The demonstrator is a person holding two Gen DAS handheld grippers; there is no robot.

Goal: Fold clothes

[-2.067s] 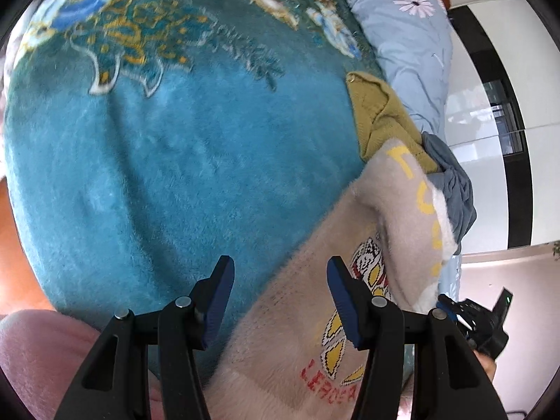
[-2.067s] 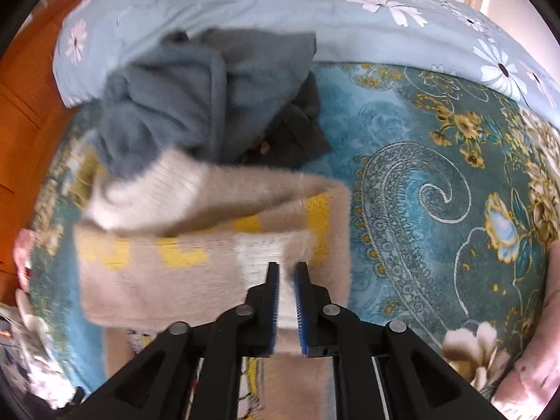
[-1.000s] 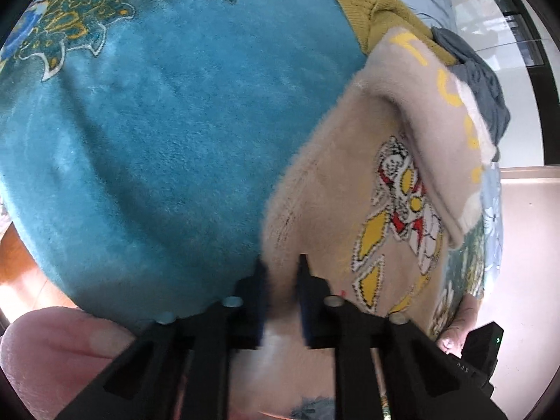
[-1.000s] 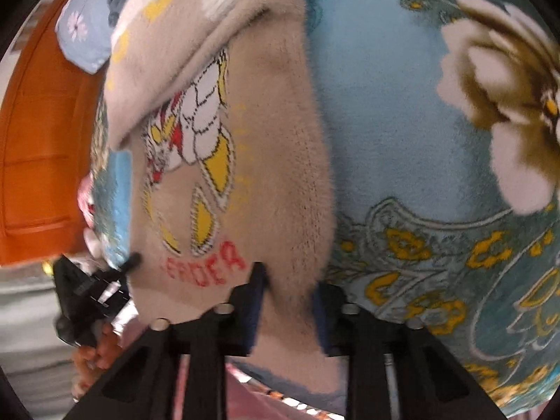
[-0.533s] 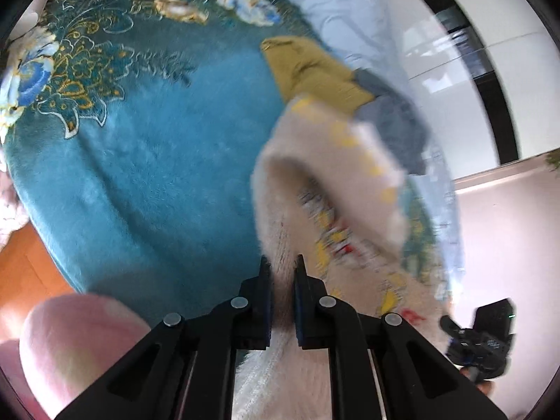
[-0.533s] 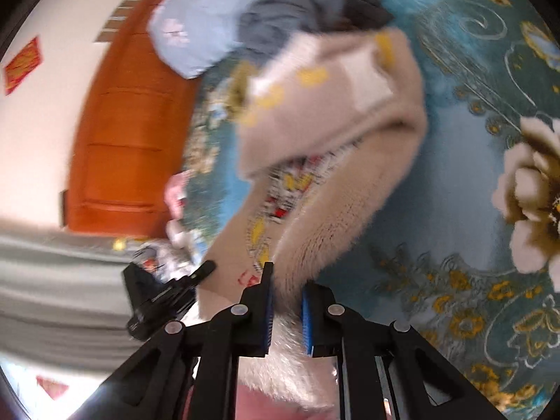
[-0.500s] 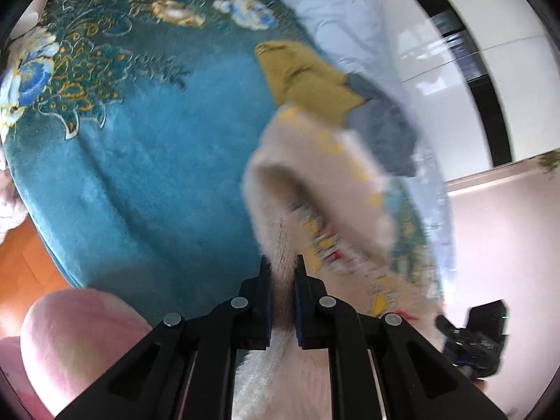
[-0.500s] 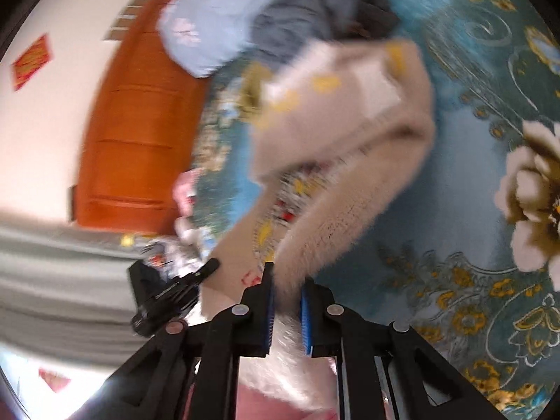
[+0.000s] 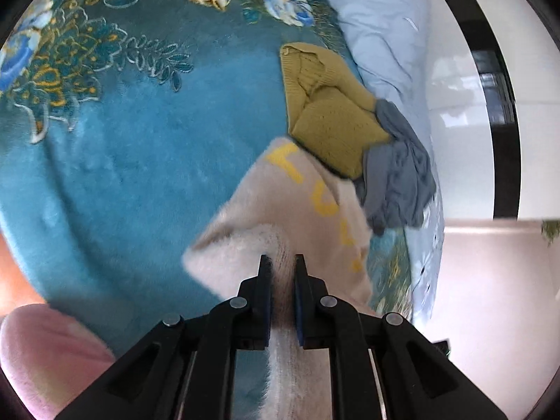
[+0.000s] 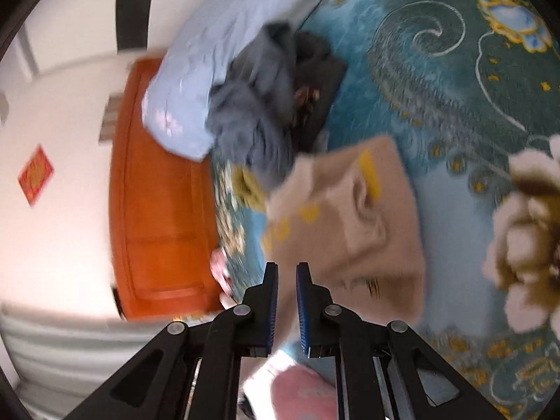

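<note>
Both grippers, left (image 9: 282, 267) and right (image 10: 287, 274), stayed clenched on my beige sweater (image 9: 297, 217), which draped near me over the teal blanket (image 9: 147, 147), the mustard garment (image 9: 329, 119) and grey clothes (image 9: 399, 175) lying beyond it.

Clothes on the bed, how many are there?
4: fuzzy beige sweater nearest, mustard knitted sweater behind it, crumpled grey garment beside, dark garment behind; more may hide.

The right-wrist view blurs the beige sweater (image 10: 350, 217) and grey garment (image 10: 259, 115).
</note>
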